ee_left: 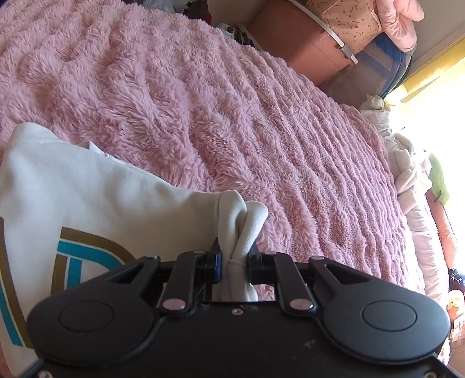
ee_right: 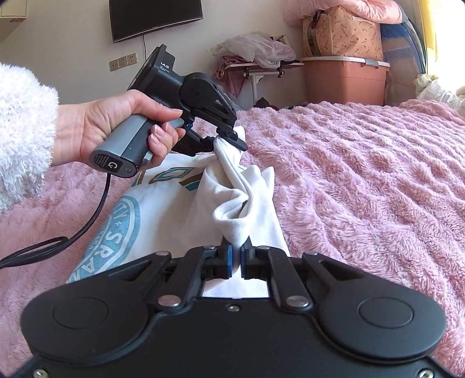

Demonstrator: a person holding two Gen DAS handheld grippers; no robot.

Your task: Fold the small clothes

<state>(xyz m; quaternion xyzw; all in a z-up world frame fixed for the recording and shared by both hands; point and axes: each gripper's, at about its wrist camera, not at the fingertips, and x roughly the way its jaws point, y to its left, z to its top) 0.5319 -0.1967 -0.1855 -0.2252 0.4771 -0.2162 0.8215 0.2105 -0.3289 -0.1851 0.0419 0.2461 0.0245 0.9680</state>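
A white T-shirt (ee_right: 162, 200) with a blue and brown print lies on the pink fluffy blanket (ee_right: 363, 174). My right gripper (ee_right: 236, 256) is shut on a bunched edge of the shirt close to the camera. Further off in the right wrist view, my left gripper (ee_right: 225, 142), held in a hand with a fluffy white sleeve, pinches another bunch of the same edge. In the left wrist view my left gripper (ee_left: 234, 261) is shut on thick white folds, and the T-shirt (ee_left: 87, 197) spreads to its left over the blanket (ee_left: 232, 116).
A pink plastic bin (ee_right: 345, 81) with stacked bags stands beyond the bed's far edge, beside a small rack with clothes (ee_right: 255, 55). A wall screen (ee_right: 154, 17) hangs at the back. White bedding (ee_left: 412, 180) lies along the blanket's right edge. A black cable (ee_right: 72, 232) trails from the left gripper's handle.
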